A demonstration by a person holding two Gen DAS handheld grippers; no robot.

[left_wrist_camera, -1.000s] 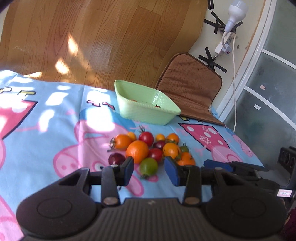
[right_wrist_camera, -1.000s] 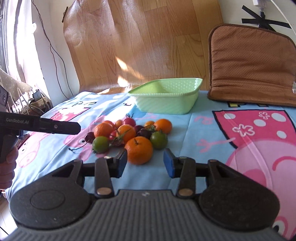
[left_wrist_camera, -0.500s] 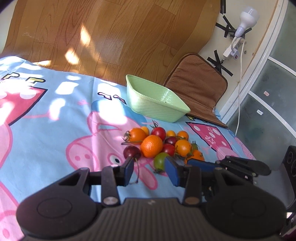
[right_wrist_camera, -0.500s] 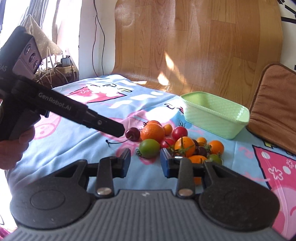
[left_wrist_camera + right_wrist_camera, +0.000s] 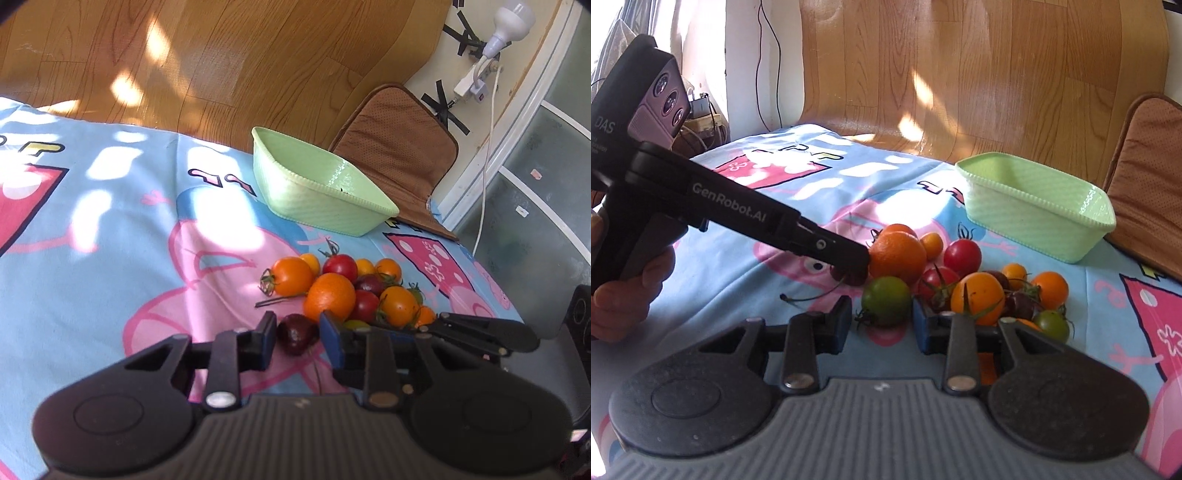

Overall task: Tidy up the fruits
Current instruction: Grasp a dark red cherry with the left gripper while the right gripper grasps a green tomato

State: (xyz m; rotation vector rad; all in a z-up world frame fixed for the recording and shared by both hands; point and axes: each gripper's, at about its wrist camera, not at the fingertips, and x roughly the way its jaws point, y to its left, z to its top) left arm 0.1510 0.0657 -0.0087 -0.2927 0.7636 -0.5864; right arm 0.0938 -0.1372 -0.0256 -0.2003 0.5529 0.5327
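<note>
A pile of small fruits lies on the blue cartoon cloth (image 5: 110,258): an orange (image 5: 330,297), red, orange and green tomatoes, and a dark cherry (image 5: 295,334). My left gripper (image 5: 297,338) is open, its fingers on either side of the dark cherry; in the right wrist view its tip (image 5: 855,260) sits by the orange (image 5: 897,254). My right gripper (image 5: 881,323) is open, its fingers around a green tomato (image 5: 885,301). An empty light green basket (image 5: 317,184) stands behind the pile, and shows in the right wrist view (image 5: 1034,206).
A brown cushion (image 5: 399,147) lies behind the basket at the cloth's far edge. Wooden flooring (image 5: 184,55) lies beyond the cloth. A white lamp and cable (image 5: 491,44) are by the wall at right. A hand (image 5: 624,284) holds the left gripper.
My left gripper has moved in over the dark cherry, which now lies between its fingers. My right gripper has moved closer, and the green tomato now lies between its fingers.
</note>
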